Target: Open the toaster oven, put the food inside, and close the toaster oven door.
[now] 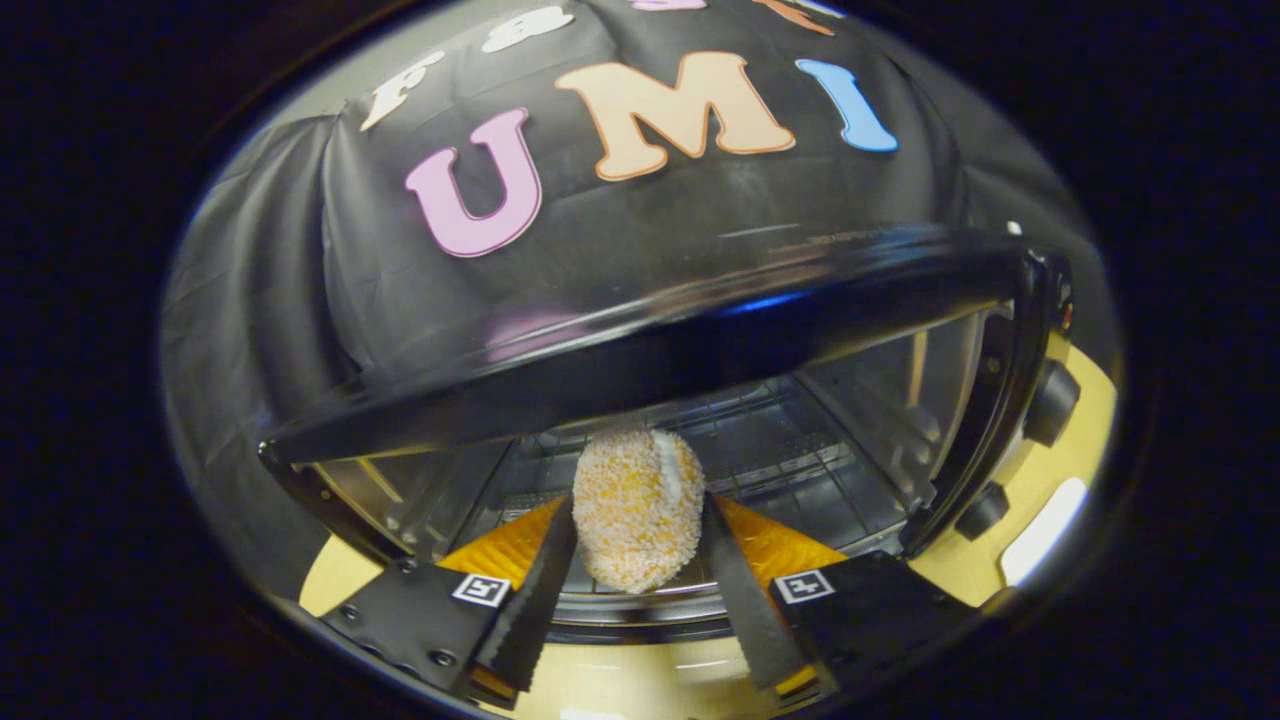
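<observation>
I am holding the gripper (638,520) level at the open toaster oven (760,340), fingers partly closed, pinching the breaded food (637,505).

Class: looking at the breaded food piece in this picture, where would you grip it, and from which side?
Grip the food across its narrow middle, coming from its near end, one finger per long flank. It is an elongated oval, so the flanks give the shortest span. The gripper holds it this way at the open oven.

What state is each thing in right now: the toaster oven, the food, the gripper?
Black toaster oven: door open, wire rack bare.
Breaded, crumb-coated oval croquette: gripped between the fingers, at the oven's mouth, not yet set down.
Gripper: shut on the croquette.
</observation>
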A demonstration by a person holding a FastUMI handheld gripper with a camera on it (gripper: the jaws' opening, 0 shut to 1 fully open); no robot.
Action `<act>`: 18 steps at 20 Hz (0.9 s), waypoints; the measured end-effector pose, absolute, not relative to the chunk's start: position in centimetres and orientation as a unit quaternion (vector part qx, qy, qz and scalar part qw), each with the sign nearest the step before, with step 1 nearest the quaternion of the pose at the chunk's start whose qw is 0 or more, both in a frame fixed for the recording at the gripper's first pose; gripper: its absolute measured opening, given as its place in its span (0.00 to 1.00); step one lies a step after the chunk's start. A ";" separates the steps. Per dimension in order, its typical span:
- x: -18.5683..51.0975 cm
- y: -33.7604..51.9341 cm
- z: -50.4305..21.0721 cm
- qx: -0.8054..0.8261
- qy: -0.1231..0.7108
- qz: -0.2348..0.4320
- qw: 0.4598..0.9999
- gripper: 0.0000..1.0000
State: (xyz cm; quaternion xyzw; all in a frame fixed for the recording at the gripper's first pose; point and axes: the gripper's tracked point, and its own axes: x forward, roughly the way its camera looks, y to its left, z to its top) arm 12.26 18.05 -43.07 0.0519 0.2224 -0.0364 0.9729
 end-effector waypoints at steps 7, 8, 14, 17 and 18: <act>6.8 17.4 -40.2 0.014 0.206 -0.006 0.979 0.97; 5.5 17.3 -39.5 0.016 0.202 0.003 0.979 0.97; -3.3 14.4 -37.4 0.025 0.193 0.001 0.981 0.97; -7.5 14.2 -38.1 0.045 0.208 0.010 0.977 0.97; -8.7 13.8 -38.5 0.042 0.213 0.005 0.976 0.97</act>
